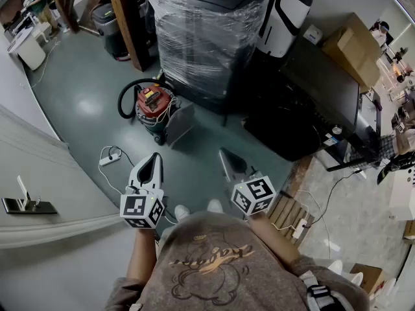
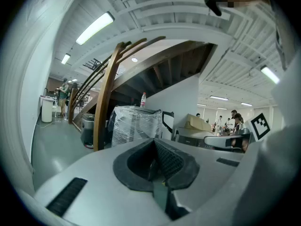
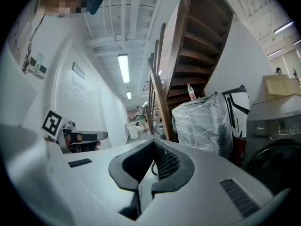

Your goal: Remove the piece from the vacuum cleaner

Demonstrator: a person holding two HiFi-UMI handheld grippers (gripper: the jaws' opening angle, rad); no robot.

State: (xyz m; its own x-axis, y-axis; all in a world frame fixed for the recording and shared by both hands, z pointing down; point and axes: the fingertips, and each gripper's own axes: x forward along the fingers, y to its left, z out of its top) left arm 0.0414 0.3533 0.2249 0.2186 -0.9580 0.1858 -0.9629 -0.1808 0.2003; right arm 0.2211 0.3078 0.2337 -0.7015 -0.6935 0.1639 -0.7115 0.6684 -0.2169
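A red-topped vacuum cleaner (image 1: 154, 103) with a black hose (image 1: 124, 99) looped at its left stands on the green floor, ahead of both grippers. My left gripper (image 1: 155, 157) is shut and empty, held at waist height and pointing toward the vacuum from some way off. To its right, level with it, my right gripper (image 1: 224, 153) is also shut with nothing in it. In the left gripper view the left gripper's (image 2: 155, 167) pads meet. The right gripper's (image 3: 151, 165) do so too in the right gripper view. The vacuum is hidden behind the jaws in both gripper views.
A plastic-wrapped appliance (image 1: 204, 37) stands behind the vacuum, beside a wooden stair post (image 1: 130, 18). A grey panel (image 1: 182, 125) leans by the vacuum. A white power strip (image 1: 110, 159) lies on the floor at left. Dark appliances (image 1: 305, 102) and cardboard boxes (image 1: 353, 47) fill the right.
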